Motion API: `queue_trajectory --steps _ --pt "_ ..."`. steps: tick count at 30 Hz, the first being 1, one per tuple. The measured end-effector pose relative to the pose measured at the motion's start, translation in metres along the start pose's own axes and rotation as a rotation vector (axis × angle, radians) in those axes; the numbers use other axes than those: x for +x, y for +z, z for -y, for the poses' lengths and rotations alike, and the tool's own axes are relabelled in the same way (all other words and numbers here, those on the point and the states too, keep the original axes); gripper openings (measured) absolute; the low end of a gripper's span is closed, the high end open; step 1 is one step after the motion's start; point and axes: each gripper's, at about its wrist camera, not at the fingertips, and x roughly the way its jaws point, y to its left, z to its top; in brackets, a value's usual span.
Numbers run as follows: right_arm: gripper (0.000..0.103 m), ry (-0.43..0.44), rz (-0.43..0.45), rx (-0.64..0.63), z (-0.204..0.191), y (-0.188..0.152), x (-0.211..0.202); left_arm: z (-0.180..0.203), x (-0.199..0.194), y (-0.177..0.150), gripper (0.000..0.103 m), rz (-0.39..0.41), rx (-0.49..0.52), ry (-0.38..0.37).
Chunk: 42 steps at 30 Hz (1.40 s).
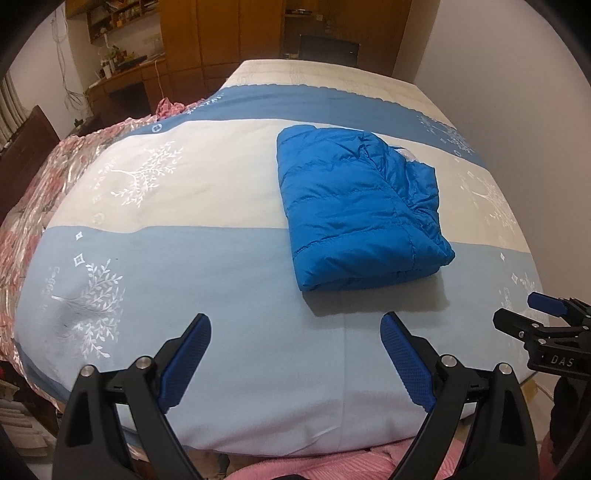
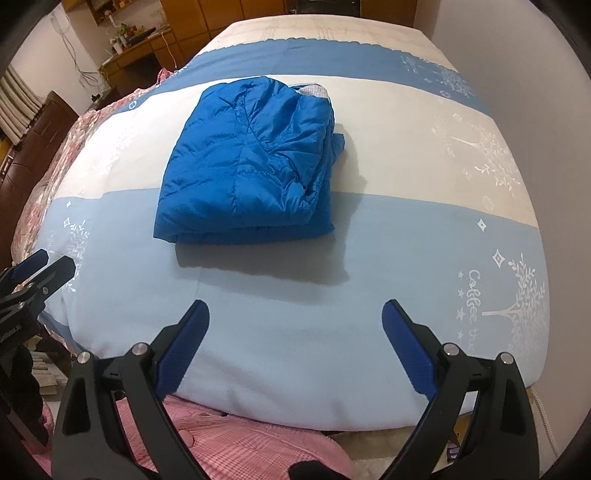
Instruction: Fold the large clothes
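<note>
A wide bed point(image 1: 221, 350) with a quilt in pale blue, cream and darker blue bands fills a bedroom; wooden cabinets point(image 1: 236, 33) stand beyond its far end. A pink floral blanket point(image 1: 44, 192) bunches along the bed's left edge. A bright blue quilted puffer jacket point(image 1: 354, 206) lies folded into a rough rectangle (silvery lining peeking at the far corner), long axis running up the bed. The left gripper point(image 1: 295, 354) and right gripper point(image 2: 295, 343) hover near the bed's foot, well apart from the jacket, fingers spread wide, holding nothing.

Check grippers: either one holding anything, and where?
Nothing held. Left gripper and right gripper both open, short of the folded blue jacket on the bed.
</note>
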Motion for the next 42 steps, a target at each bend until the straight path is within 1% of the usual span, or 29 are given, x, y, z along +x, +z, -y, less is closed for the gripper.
queue_trajectory --steps 12,42 --pt "0.094 -0.017 0.008 0.002 -0.003 -0.004 -0.002 0.0 0.0 -0.004 0.093 -0.008 0.012 -0.001" --pt "0.094 -0.001 0.021 -0.012 -0.008 -0.008 -0.007 -0.004 -0.004 -0.01 0.093 -0.009 0.032 0.002"
